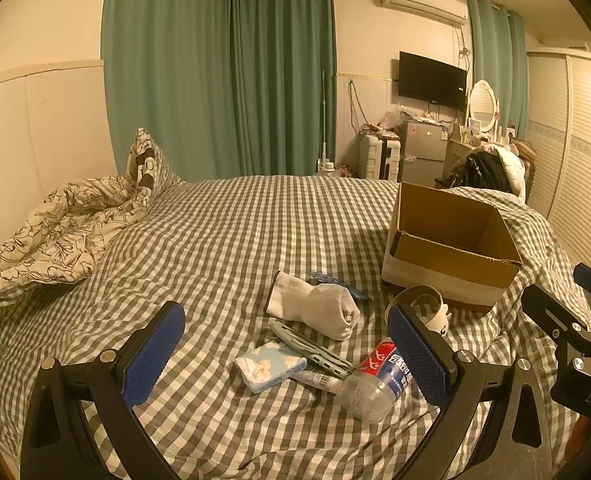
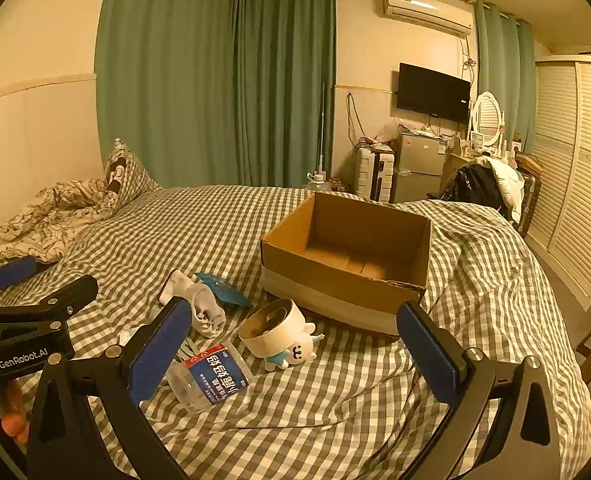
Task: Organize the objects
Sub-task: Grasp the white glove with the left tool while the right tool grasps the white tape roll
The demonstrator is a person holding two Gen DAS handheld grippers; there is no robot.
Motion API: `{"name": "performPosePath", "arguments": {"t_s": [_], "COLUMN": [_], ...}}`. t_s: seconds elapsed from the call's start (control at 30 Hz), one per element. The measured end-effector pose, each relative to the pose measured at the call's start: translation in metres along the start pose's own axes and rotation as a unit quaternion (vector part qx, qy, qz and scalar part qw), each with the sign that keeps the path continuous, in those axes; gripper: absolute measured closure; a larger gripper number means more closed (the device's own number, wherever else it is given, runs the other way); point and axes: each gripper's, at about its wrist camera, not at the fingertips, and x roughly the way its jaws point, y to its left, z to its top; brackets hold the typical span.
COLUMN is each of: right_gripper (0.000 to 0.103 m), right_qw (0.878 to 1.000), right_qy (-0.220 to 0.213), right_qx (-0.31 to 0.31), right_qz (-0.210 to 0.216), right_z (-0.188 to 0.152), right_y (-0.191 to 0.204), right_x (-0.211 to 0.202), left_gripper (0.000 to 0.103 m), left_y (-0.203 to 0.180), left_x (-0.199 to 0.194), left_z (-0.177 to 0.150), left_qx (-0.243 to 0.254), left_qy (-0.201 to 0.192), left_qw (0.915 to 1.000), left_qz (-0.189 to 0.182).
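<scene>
Jaws of left gripper (image 1: 286, 354) and right gripper (image 2: 293, 346) spread, empty; crushed water bottle (image 2: 209, 378) lies sideways, blue-red label.

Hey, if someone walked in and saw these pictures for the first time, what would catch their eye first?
Probably the open cardboard box, which looks empty, sitting on the checked bedspread toward the bed's right side. Just in front of it lies a small clutter: a plastic bottle on its side, a roll of tape, a white sock and a tissue pack. Both the left gripper and right gripper hover wide open above it.
</scene>
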Motion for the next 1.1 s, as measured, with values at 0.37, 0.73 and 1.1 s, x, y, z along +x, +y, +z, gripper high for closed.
{"name": "performPosePath", "arguments": {"t_s": [0.37, 0.73, 1.1], "right_gripper": [0.0, 0.0, 0.0], "right_qw": [1.0, 1.0, 1.0], "right_qy": [0.003, 0.008, 0.014], "right_qx": [-0.006, -0.007, -0.008], "right_qz": [0.006, 0.004, -0.002], "right_z": [-0.0005, -0.0024, -0.0048], "right_y": [0.0059, 0.0074, 0.0057], "right_x": [0.0022, 0.0037, 0.0069], "left_gripper": [0.0, 0.0, 0.0], "left_y": [0.0005, 0.0024, 0.0005], "left_x": [0.0001, 0.0004, 0.0062], "left_z": [-0.0012, -0.0038, -0.0082], "left_qx": [0.005, 0.009, 0.012], "left_qy": [-0.001, 0.0, 0.008], "left_qw": [1.0, 1.0, 0.9998], "left_qz": [0.002, -0.003, 0.009]}}
